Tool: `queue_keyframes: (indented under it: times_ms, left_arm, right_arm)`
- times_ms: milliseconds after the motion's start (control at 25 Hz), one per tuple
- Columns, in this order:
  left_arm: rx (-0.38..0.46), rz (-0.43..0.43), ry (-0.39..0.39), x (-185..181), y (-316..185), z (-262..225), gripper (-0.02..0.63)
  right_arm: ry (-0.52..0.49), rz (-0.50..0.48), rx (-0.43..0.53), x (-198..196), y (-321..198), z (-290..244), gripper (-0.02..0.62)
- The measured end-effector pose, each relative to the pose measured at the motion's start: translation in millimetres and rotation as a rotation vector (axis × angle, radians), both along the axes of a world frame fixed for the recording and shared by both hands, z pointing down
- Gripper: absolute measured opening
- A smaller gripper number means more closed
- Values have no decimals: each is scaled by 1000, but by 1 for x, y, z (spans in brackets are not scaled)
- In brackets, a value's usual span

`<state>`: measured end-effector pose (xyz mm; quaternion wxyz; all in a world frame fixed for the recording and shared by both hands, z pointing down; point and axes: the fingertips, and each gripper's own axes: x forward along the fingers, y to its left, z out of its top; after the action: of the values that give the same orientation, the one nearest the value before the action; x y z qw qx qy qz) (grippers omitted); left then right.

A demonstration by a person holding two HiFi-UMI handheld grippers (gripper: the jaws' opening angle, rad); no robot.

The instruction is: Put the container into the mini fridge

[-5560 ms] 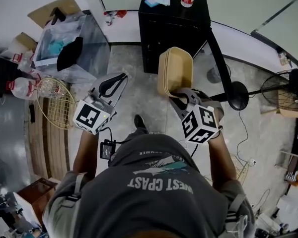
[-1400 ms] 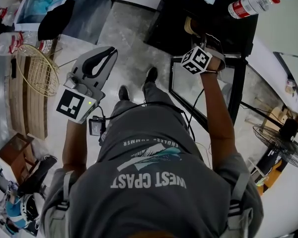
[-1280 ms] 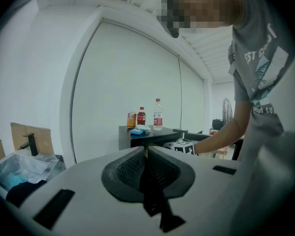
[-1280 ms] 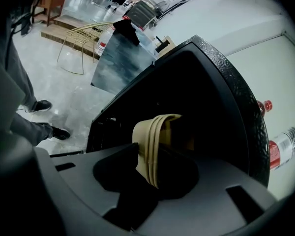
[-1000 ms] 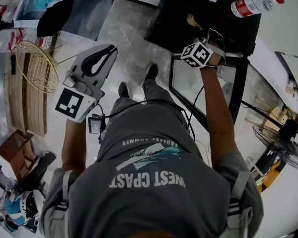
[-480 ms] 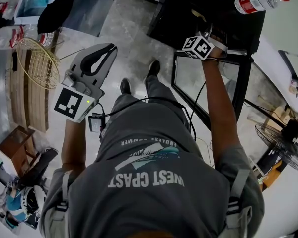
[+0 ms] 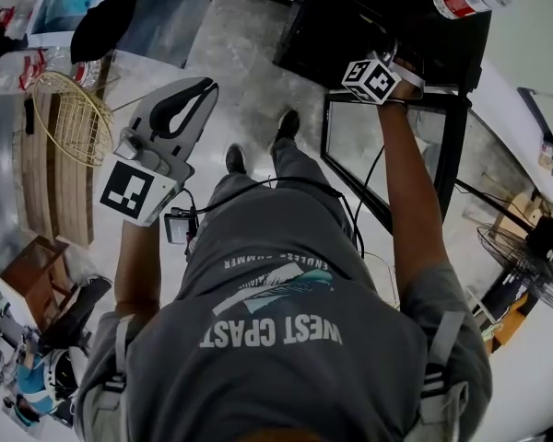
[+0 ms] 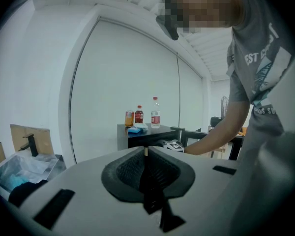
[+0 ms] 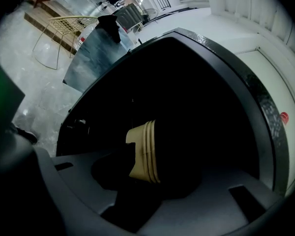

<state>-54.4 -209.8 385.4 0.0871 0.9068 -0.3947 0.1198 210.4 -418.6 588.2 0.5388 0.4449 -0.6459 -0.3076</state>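
The beige container [image 9: 145, 151] lies on its side in the dark inside of the black mini fridge [image 7: 346, 26], seen in the right gripper view. My right gripper [image 9: 150, 176] reaches into the fridge with its jaws spread wide around the container's near end, and I see no pad pressing on it. In the head view only its marker cube [image 7: 370, 76] shows at the fridge mouth, above the swung-out glass door [image 7: 392, 159]. My left gripper [image 7: 194, 98] hangs over the floor to the left, shut on nothing, its pads [image 8: 145, 156] meeting.
Several bottles [image 8: 155, 113] and a blue cloth [image 8: 136, 130] stand on the fridge top. A wire basket [image 7: 69, 122] and a clear bin with a dark garment [image 7: 120, 17] sit at the left. A floor fan [image 7: 525, 265] stands at the right.
Earlier the right gripper held the container in front of the closed fridge. Now the door stands open, and over the last second the right gripper has pushed a little deeper in. The left gripper has barely moved.
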Motion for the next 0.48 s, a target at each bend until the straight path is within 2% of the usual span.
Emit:
queue_keyframes:
  times_ms: [320,480]
  left_arm:
    - [30,22,4,-4,7,-10,35]
    - [49,37,0,-6,11,-16,37]
  right_arm:
    - [-47,18,-29,-3,29,-4,164]
    - [-117,21,-63,-13,51,-15,150]
